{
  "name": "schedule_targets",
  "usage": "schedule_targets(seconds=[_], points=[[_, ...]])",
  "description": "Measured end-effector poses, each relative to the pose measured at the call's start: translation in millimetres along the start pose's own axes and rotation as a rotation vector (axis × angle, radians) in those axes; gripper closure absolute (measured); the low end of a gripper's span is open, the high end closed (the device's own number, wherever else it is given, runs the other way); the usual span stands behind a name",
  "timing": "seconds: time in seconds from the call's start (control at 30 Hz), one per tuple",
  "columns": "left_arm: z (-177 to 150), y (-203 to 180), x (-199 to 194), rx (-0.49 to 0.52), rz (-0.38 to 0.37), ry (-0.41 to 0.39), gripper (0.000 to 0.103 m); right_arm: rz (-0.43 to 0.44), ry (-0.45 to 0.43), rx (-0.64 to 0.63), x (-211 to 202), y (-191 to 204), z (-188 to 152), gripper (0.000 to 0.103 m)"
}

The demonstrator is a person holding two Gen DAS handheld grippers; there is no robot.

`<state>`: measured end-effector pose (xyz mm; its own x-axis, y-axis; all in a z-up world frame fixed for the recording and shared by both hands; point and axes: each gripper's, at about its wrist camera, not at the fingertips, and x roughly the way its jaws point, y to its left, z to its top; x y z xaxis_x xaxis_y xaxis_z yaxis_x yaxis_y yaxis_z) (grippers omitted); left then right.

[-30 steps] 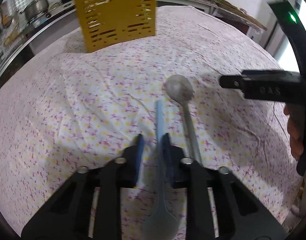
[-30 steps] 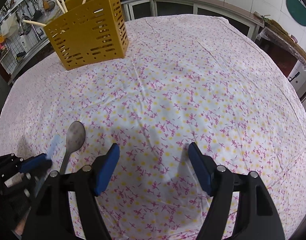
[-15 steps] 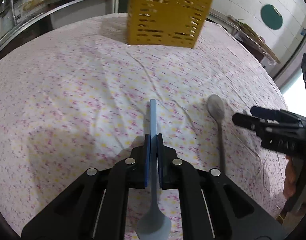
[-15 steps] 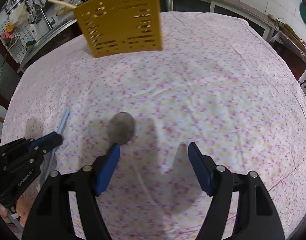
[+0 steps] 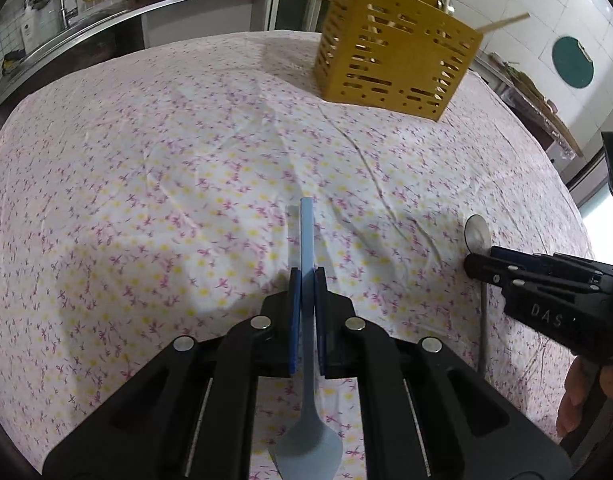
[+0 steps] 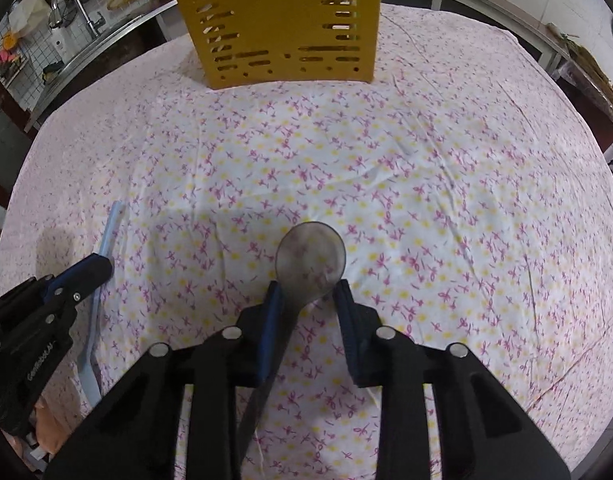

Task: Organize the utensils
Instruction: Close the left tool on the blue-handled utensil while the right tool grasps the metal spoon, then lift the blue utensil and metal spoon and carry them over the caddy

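Note:
A light blue spoon (image 5: 306,232) is clamped by its flat handle in my left gripper (image 5: 306,276), which is shut on it; the bowl end shows below the jaws. A metal spoon (image 6: 310,260) lies on the flowered cloth with its neck between the pads of my right gripper (image 6: 308,292). Those jaws are closing; the handle runs along the left pad, and a gap remains at the right pad. From the left wrist view the right gripper (image 5: 478,264) sits just behind the metal spoon (image 5: 477,232). The right wrist view shows the left gripper (image 6: 94,268) and the blue spoon (image 6: 110,224) at the left.
A yellow slotted utensil basket (image 5: 390,68) holding several wooden sticks stands at the far side of the table, also seen in the right wrist view as the basket (image 6: 282,24). The flowered tablecloth (image 6: 446,180) covers the whole table. A kitchen counter runs behind.
My right gripper slid left until the metal spoon lay between its jaws, and the jaws narrowed. My left gripper tightened fully on the blue spoon, rolled and shifted left.

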<state>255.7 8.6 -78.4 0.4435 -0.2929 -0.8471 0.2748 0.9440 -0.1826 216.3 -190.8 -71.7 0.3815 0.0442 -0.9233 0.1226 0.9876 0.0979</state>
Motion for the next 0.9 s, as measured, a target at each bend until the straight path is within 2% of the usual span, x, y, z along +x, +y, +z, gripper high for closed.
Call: schedule_targets(seconds=[0.07,0.1,0.33,0.47,0.6,0.7,0.9], points=[[1,5,1,-0.015,0.0,0.004,0.098,0.004,-0.01,-0.009,-1,-2,0,0.092],[0,7,0,-0.024,-0.004,0.006,0.098,0.007,-0.012,-0.011,-1,-3,2,0.093],[3,6,-4,-0.041,-0.044,-0.013,0.098,0.054,-0.069,-0.037,-10,-13,9,0.094],[11,3,-8,-0.041,-0.064,-0.042,0.098,0.107,-0.184,-0.033,-28,-22,19,0.094],[25,-4,-24,-0.033,-0.072,-0.152,0.098,0.141,-0.305,-0.014,-41,-38,37,0.094],[38,-10,-37,-0.029,-0.068,-0.228,0.098,0.142,-0.434,-0.001,-64,-46,47,0.094],[74,-23,-82,-0.027,-0.085,-0.416,0.098,0.166,-0.615,0.011,-105,-49,70,0.095]])
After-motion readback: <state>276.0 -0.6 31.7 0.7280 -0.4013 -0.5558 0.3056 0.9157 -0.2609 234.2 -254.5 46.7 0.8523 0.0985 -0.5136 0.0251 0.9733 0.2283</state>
